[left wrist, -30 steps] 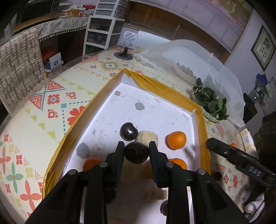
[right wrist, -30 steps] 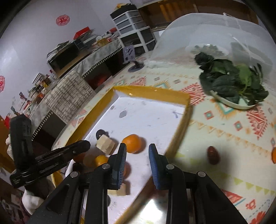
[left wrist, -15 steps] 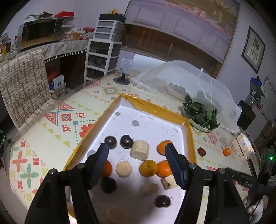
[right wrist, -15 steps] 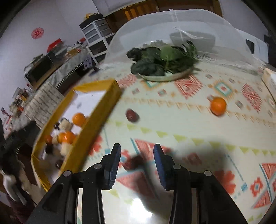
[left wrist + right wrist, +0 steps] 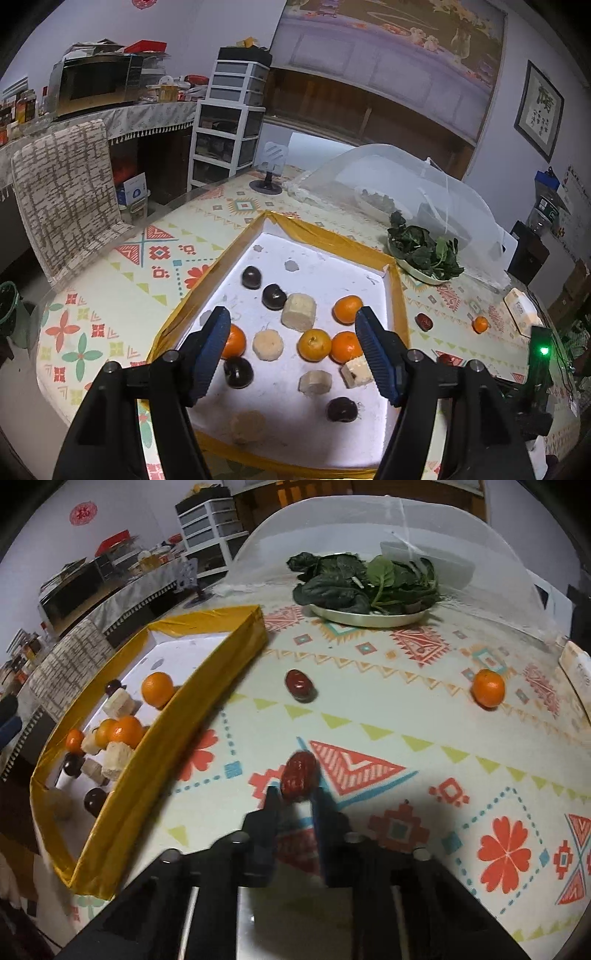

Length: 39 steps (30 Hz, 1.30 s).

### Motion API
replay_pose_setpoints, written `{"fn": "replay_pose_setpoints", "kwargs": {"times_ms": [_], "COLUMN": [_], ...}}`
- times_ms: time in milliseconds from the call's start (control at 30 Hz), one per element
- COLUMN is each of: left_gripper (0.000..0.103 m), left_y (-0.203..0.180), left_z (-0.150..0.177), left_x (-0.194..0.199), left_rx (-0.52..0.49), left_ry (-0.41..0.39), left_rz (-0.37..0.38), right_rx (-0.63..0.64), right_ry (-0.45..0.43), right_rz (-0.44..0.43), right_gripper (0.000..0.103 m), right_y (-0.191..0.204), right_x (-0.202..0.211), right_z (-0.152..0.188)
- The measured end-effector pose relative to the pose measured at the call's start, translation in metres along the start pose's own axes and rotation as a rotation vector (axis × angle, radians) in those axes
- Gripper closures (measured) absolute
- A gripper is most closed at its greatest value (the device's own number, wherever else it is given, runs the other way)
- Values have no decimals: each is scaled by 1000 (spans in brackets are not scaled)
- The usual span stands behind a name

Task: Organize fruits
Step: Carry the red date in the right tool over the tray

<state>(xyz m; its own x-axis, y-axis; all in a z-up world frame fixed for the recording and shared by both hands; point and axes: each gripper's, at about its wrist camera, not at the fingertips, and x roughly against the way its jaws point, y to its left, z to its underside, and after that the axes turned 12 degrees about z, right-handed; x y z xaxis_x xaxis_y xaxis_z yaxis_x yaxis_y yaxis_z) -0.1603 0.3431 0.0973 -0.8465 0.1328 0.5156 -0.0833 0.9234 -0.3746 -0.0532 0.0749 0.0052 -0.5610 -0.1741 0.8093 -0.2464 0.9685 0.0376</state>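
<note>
- Right gripper (image 5: 295, 794): fingers (image 5: 271, 808) have just closed and are clamped on a red date (image 5: 298, 775). Its near end sits between the tips; the rest pokes out ahead of them.
- The clamped date lies low against the patterned worktop (image 5: 406, 709); can't tell whether it is lifted off the cloth.
- Second red date (image 5: 299, 685) lies on the worktop well ahead of the right fingers, untouched.
- Loose orange (image 5: 488, 686) on the worktop, far ahead and right of the right fingers.
- Yellow-rimmed tray (image 5: 207, 686) sits left of the right fingers, well apart.
- Plate of greens (image 5: 369, 616) at the far side, beyond the second date, with a mesh food cover (image 5: 498, 535) behind it.
- Left gripper (image 5: 293, 341): fingers (image 5: 212, 343) apart, nothing between the pads. No big change in width over the last half second.
- Left fingers hang above the tray (image 5: 325, 236), whose white floor holds the sorted pieces.
- Seen between the left fingers: two oranges (image 5: 314, 344) side by side, a pale round piece (image 5: 267, 344), a pale block (image 5: 299, 312).
- One orange (image 5: 234, 340) is partly behind the left finger; a pale wedge (image 5: 356, 372) sits just beside the right finger.
- Dark round fruits (image 5: 274, 296) lie ahead of the fingers; more (image 5: 341, 409) sit nearer the camera.
- No left pad visibly touches any piece.
</note>
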Motion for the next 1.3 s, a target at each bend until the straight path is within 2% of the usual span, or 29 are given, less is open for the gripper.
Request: {"fn": "replay_pose_setpoints", "kwargs": {"times_ms": [167,367,400,433,500,700,733,767,800,1033,1133,1233,1300], "left_gripper": [34,34,34,34,34,34,34,34,34,34,34,34,34], "left_y": [10,15,15,15,14,9,8,8,7,13,17,20,20], "left_z": [4,5,5,4,5,7,7,8,8,9,9,10,11], "left_x": [-1,2,3,3,3,-3,-4,-5,-6,-6,-4,-5,-7], "left_rx": [32,43,43,45,44,36,36,34,31,45,48,45,39], "left_ry": [9,8,7,7,6,25,28,30,32,30,19,20,27], "left_rz": [8,20,22,24,30,46,49,50,50,36,13,-16,-32], "right_rx": [2,73,81,82,90,106,104,105,97,29,17,60,96], "right_ry": [-54,-81,-81,-81,-93,-65,-54,-43,-47,-65,-114,-141,-136], "right_rz": [8,34,42,51,80,52,42,37,43,25,-48,-151,-186], "right_gripper": [90,88,80,67,58,58,61,68,80,81,81,81,81], "right_y": [-2,6,5,4,1,1,1,2,1,-9,1,32,54], "right_x": [15,21,19,17,12,-7,-10,-13,-12,-5,20,40,40], "right_z": [-8,-10,-10,-10,-12,-16,-16,-15,-15,-19,-30,-42,-47]}}
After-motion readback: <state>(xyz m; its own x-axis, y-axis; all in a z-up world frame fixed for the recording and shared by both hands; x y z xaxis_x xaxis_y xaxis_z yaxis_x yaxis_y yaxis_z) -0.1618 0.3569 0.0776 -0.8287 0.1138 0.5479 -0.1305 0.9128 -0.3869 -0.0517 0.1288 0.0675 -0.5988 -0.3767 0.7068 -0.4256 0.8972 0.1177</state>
